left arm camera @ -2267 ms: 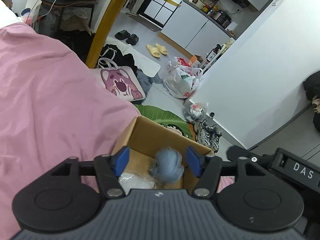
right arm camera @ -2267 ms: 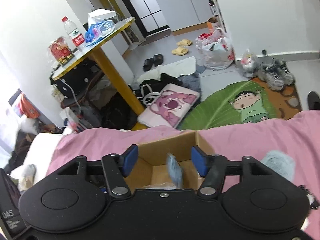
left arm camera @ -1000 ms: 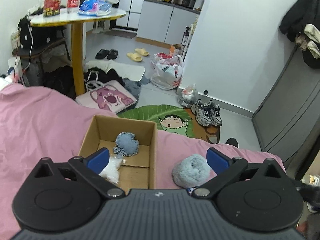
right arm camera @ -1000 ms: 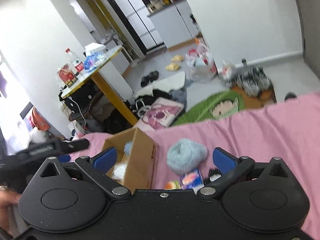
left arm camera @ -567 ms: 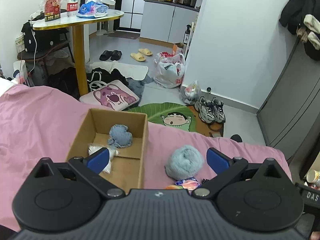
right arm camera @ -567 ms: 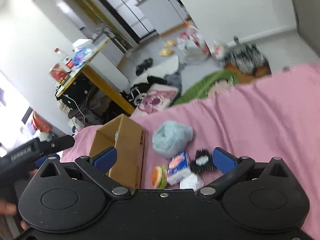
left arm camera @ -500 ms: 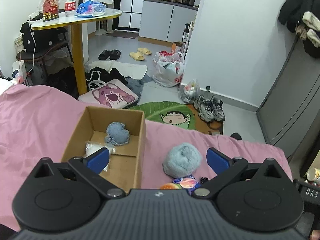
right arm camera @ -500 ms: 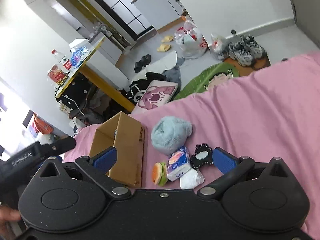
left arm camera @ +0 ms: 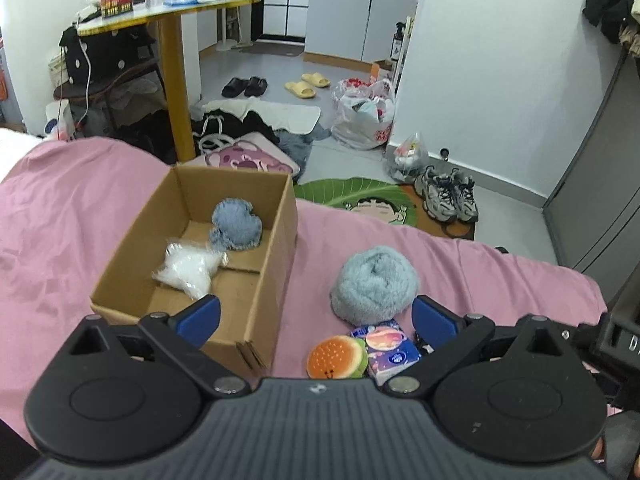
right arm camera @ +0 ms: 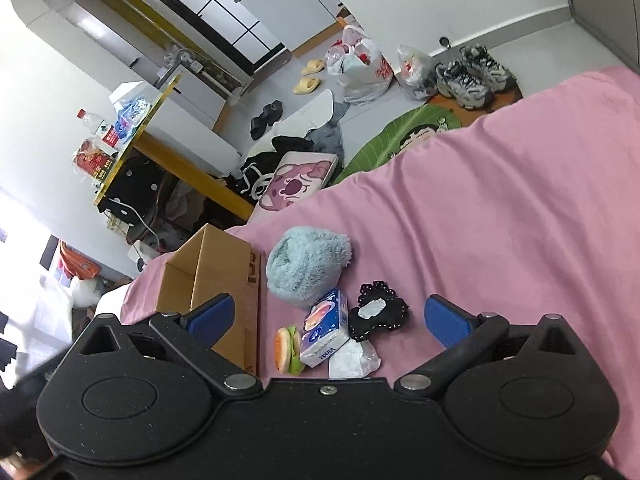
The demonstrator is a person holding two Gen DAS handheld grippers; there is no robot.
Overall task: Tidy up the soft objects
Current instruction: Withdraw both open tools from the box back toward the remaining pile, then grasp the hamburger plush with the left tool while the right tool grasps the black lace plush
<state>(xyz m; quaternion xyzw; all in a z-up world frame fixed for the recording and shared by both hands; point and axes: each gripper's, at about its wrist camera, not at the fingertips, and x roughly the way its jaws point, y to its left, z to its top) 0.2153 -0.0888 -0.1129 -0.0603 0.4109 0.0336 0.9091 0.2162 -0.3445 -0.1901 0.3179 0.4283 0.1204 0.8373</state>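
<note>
An open cardboard box (left arm camera: 276, 240) (right arm camera: 224, 264) sits on the pink bedsheet (left arm camera: 60, 216) (right arm camera: 500, 220). Inside it lie a grey-blue fuzzy pad (left arm camera: 236, 226) and a white fluffy piece (left arm camera: 186, 266). To the box's right rests a light blue fluffy ball (left arm camera: 374, 284) (right arm camera: 306, 264), with a burger toy (left arm camera: 336, 358) (right arm camera: 286, 350), a tissue pack (left arm camera: 390, 350) (right arm camera: 326, 330), a black frilly item (right arm camera: 378, 314) and a white crumpled piece (right arm camera: 352, 358) in front of it. My left gripper (left arm camera: 316, 316) is open above the box's near corner. Open too, my right gripper (right arm camera: 330, 318) hovers over the small items.
Beyond the bed's edge the floor holds a pink bear cushion (left arm camera: 248, 160), a green cartoon mat (left arm camera: 360, 200), sneakers (left arm camera: 448, 196), plastic bags (left arm camera: 364, 116) and slippers. A yellow-legged table (left arm camera: 172, 80) stands at the far left. A grey cabinet (left arm camera: 600, 184) is at right.
Both grippers have opened wide and pulled back from the box, leaving the grey-blue pad inside. The small items beside the box have come into view.
</note>
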